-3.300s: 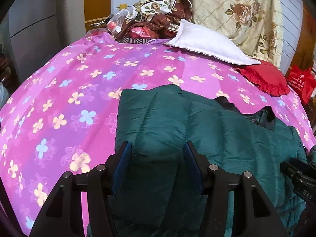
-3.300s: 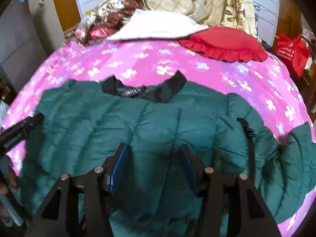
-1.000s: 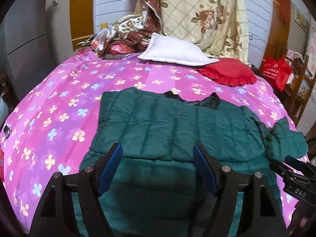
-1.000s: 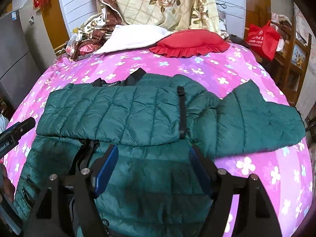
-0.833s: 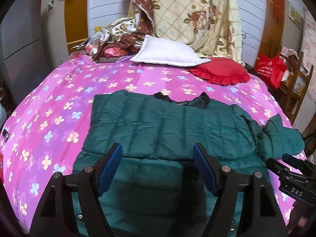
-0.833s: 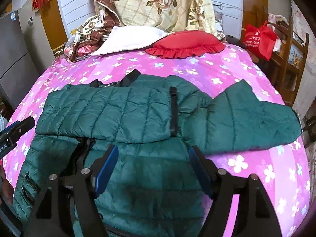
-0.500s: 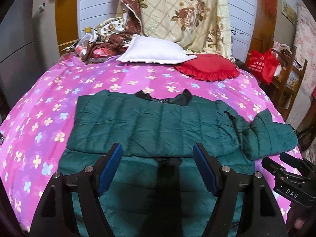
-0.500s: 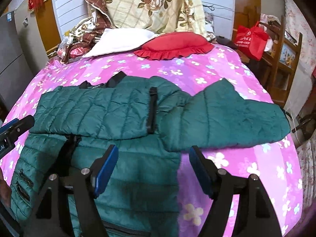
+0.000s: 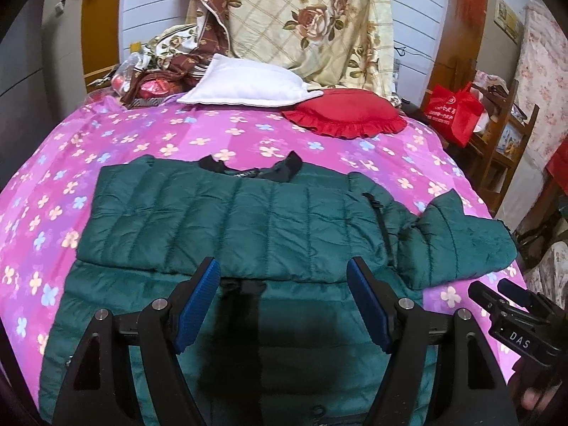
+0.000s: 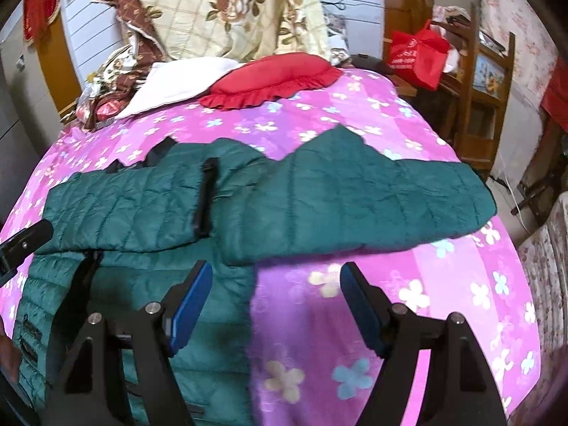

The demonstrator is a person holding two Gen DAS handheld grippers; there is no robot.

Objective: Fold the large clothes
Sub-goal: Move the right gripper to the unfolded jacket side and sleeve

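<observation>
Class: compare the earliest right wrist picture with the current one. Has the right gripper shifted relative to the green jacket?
Yes. The right gripper has moved rightward: its open jaws then hung over the green jacket; now they straddle the jacket's right edge over the pink bedspread.

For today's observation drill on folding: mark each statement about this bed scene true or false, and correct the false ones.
1. One sleeve lies folded across the jacket. True.
2. The other sleeve is also folded in. False: it sticks out sideways on the bedspread.
3. The right gripper grips that sleeve. False: its fingers are open and hold nothing.
4. The red cushion lies beyond the collar. True.
</observation>
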